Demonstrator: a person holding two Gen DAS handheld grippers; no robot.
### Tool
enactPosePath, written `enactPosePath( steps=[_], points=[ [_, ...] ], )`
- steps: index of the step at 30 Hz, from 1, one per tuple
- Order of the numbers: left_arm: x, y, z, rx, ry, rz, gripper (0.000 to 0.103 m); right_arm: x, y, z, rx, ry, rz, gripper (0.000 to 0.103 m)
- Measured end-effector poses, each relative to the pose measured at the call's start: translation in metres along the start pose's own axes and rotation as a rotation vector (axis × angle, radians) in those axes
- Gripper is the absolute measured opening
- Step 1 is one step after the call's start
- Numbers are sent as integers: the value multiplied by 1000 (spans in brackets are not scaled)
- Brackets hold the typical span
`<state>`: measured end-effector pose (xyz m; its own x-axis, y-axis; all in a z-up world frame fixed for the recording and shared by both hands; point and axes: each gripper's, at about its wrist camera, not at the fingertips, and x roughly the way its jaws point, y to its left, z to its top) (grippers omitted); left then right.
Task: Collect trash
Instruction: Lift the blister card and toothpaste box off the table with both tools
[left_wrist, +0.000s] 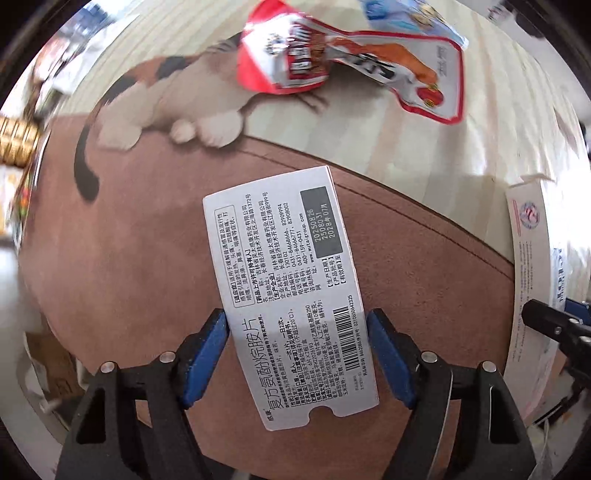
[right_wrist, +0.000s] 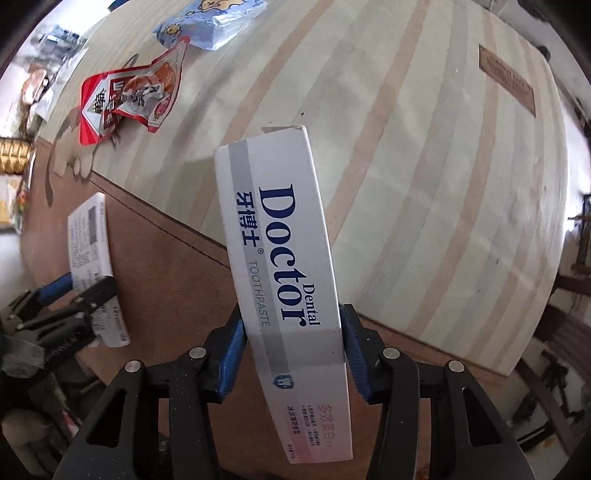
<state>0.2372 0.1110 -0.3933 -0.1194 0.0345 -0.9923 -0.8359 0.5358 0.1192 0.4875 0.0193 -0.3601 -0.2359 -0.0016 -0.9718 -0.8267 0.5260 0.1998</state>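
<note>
The left gripper (left_wrist: 297, 354) has its blue pads (left_wrist: 205, 354) pressed to the long edges of the pill box (left_wrist: 284, 291), a flat white carton printed with black Chinese text, a barcode and a dark date panel, so it is clamped on that box with the printed face up toward the camera; whether the box rests on the brown mat (left_wrist: 147, 258) or is held just above it I cannot tell. From the right wrist view the same pill box (right_wrist: 90, 243) shows off to the left with the left gripper (right_wrist: 79, 295) at its near end. The right gripper (right_wrist: 293, 350) is clamped on the toothpaste box (right_wrist: 284, 258), a long white carton reading "Doctor Dental Toothpaste" in dark blue, gripped across its width near the lower half and pointing away from the camera, its far end flap slightly open. That box (left_wrist: 532, 277) appears in the left wrist view as a curved white strip just right of the pill box. Beyond the pill box the brown mat ends in a stitched edge, and past it lies a pale striped cloth (right_wrist: 424, 166). A calico cat figure (left_wrist: 166, 96) sits across that edge. Farther out on the cloth lies a red snack bag (right_wrist: 125, 99), crumpled and torn open, and just beyond it a blue packet (right_wrist: 210, 26) with cartoon bears
</note>
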Motion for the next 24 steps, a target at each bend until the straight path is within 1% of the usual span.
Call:
enactPosePath(
  steps=[2,3,4,5,6,8,9,11,17,18,19,20,21,22,24],
  points=[
    [3,-7,2,18,-4,9,75,-7,-10,-6,17,1,43,52],
    [2,-17,3,17,0,7,75,-4,-8,-10,10,-9,38,52],
    [5,-20,-3,12,2,2,75,-4,-6,-10,-5,-15,18,52],
    [6,-14,-1,3,6,-8,76,-4,-6,-8,-11,-18,10,52],
    [8,-6,4,-7,13,-16,78,-3,-3,-8,-11,-21,6,52],
    [10,4,6,-36,28,-46,78,-1,4,-4,-26,-20,-22,52],
    [17,22,10,-47,34,-60,79,1,5,3,-38,-25,-34,52],
    [20,30,10,-59,41,-80,78,1,14,11,-64,-33,-64,52],
    [22,30,12,-50,28,-84,77,11,40,18,-111,-44,-147,53],
    [23,28,12,-50,26,-85,76,12,45,18,-121,-46,-163,53],
    [23,14,9,-49,24,-84,76,13,49,17,-132,-44,-180,53],
    [23,14,9,-48,24,-85,76,11,53,16,-139,-48,-192,52],
    [24,2,7,-47,24,-85,73,14,59,16,-141,-51,-196,52],
    [22,-4,14,-42,21,-82,73,15,61,17,-143,-54,-199,50],
    [11,-12,12,-37,15,-77,73,12,62,15,-135,-56,-181,49]
  ],
)
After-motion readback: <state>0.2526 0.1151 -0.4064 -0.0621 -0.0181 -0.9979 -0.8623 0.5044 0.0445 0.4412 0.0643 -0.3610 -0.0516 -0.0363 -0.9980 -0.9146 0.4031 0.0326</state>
